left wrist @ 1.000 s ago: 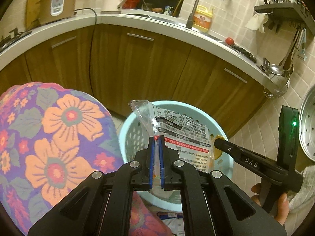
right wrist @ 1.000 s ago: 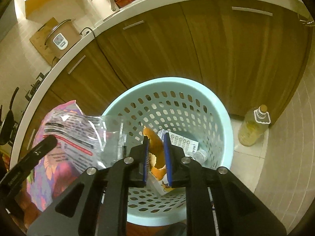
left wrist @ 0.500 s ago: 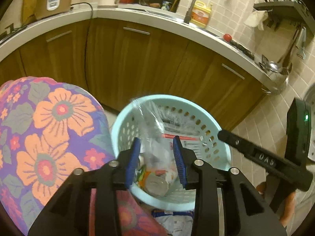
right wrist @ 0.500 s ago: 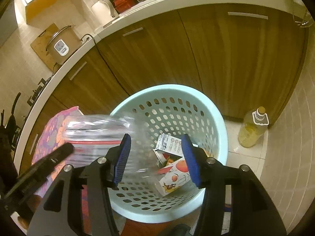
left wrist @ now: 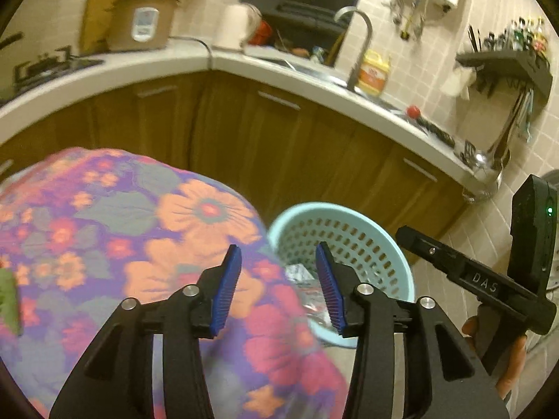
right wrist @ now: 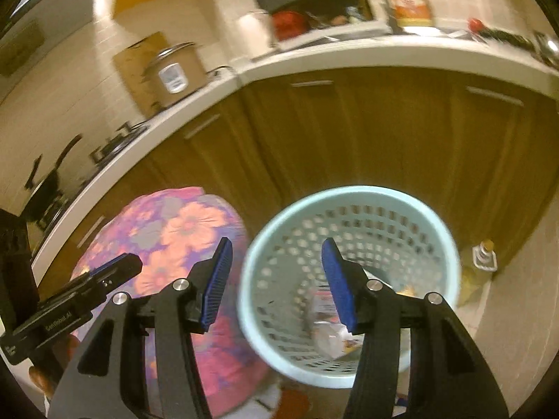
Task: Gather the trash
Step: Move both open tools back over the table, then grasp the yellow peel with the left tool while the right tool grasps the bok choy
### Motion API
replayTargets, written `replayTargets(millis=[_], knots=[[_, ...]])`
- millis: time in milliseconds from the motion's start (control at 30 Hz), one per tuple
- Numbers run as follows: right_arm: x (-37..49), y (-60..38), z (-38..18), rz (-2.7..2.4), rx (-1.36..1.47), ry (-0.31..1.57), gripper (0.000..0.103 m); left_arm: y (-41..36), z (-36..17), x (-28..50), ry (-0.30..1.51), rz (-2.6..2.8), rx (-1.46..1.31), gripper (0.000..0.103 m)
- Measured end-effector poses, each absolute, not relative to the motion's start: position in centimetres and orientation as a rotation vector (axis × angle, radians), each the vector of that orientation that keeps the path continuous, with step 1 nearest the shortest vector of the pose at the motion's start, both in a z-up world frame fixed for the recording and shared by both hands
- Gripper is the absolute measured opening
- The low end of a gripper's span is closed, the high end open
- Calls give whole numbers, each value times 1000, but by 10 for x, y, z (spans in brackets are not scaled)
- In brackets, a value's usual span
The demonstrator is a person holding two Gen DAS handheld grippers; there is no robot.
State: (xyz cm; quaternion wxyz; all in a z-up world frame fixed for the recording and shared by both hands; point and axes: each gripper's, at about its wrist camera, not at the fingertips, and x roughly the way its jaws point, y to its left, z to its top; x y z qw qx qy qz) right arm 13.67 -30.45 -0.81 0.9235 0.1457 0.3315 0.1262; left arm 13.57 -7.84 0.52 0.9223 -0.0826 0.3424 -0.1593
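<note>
Both cameras ride on the hand-held grippers and look forward and downward along their own fingers, from above the floor toward the brown cabinets. The left wrist view faces the floral cushion (left wrist: 146,244), close below it, with the light-blue basket (left wrist: 391,248) to its right. The right wrist view looks almost straight into that basket (right wrist: 258,279). Both share basket, cushion, countertop (left wrist: 314,87) and rice cooker (right wrist: 174,73), and each catches the other gripper at its edge.
</note>
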Motion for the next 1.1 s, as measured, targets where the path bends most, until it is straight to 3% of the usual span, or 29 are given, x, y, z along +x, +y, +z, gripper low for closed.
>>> replayTargets(millis=[300,600,1100], knots=[[126,-217,5,415,219,667,54,-11,33,100,609,-209,-156,54],[116,-102,16,603,94,665,55,84,45,65,548,-34,-180,54],[151,61,-35,769,-67,813,55,242,-9,86,678,125,-333,54]])
